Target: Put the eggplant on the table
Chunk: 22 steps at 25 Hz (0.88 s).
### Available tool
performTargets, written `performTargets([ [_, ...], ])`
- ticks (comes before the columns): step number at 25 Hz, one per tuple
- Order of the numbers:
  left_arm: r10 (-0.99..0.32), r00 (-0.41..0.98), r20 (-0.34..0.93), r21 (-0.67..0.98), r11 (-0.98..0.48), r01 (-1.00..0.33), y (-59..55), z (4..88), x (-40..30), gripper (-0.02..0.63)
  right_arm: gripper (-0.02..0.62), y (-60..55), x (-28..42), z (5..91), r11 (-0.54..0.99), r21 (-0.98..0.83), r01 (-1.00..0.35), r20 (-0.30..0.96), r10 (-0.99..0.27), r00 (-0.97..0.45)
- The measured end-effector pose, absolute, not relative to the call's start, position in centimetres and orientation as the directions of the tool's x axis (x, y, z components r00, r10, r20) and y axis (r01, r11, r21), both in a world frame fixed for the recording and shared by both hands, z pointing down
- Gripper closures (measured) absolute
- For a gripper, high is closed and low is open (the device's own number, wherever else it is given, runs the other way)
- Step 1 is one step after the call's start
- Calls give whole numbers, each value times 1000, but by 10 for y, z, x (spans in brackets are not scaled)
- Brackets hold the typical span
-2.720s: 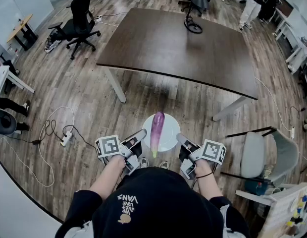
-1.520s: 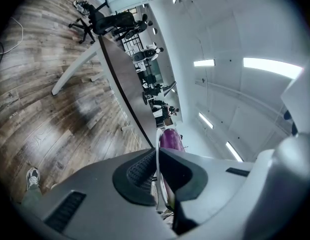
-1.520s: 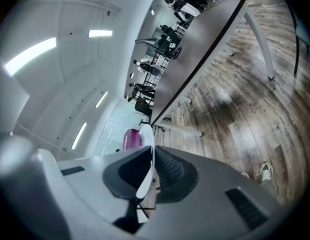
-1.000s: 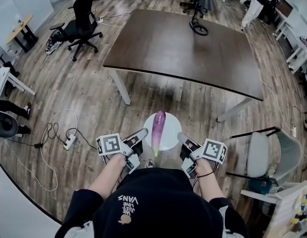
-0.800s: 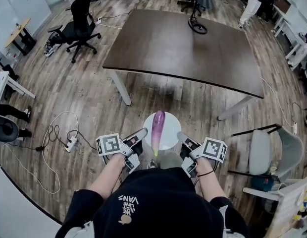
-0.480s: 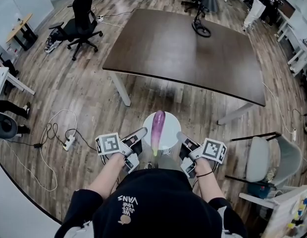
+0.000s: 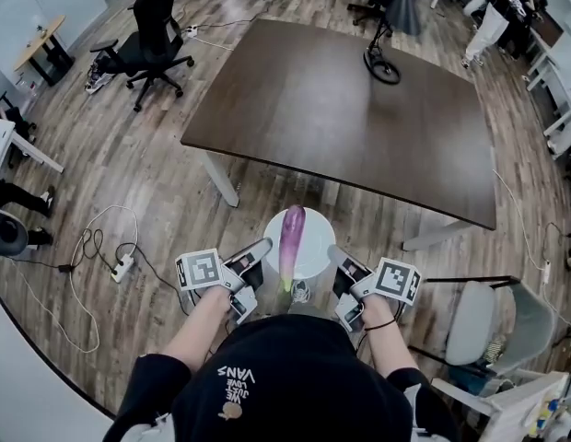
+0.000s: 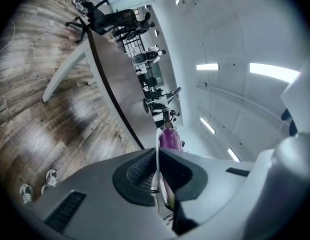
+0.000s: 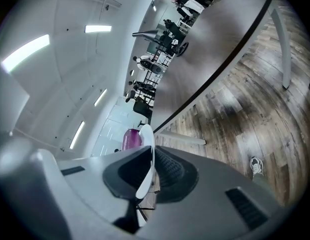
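Table: dark top, seen beyond the plate, well apart.
Plate: white, held above the floor.
Eggplant: purple, laid across the plate.
Left gripper: clamped on the plate's rim.
Right gripper: clamped on the opposite rim.

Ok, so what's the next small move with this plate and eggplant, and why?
Probably step forward and bring the plate level over the near edge of the table. The left gripper and right gripper are both shut on the plate's rim, the eggplant lies loose on it, and floor separates it from the table.
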<state>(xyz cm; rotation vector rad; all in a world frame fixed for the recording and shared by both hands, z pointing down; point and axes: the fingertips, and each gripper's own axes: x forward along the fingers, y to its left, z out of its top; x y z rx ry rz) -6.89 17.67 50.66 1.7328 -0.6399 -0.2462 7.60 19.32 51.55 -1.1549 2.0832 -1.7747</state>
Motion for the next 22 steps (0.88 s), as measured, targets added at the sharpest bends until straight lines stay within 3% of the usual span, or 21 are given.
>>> performTargets([
  [12, -615, 766, 188, 931, -137, -338, 96, 513, -31, 580, 565, 102, 120, 523, 34, -894, -446, 344, -586, -733],
  [22, -639, 743, 201, 930, -114, -349, 53, 516, -42, 580, 565, 56, 108, 525, 44, -892, -450, 351, -560, -750],
])
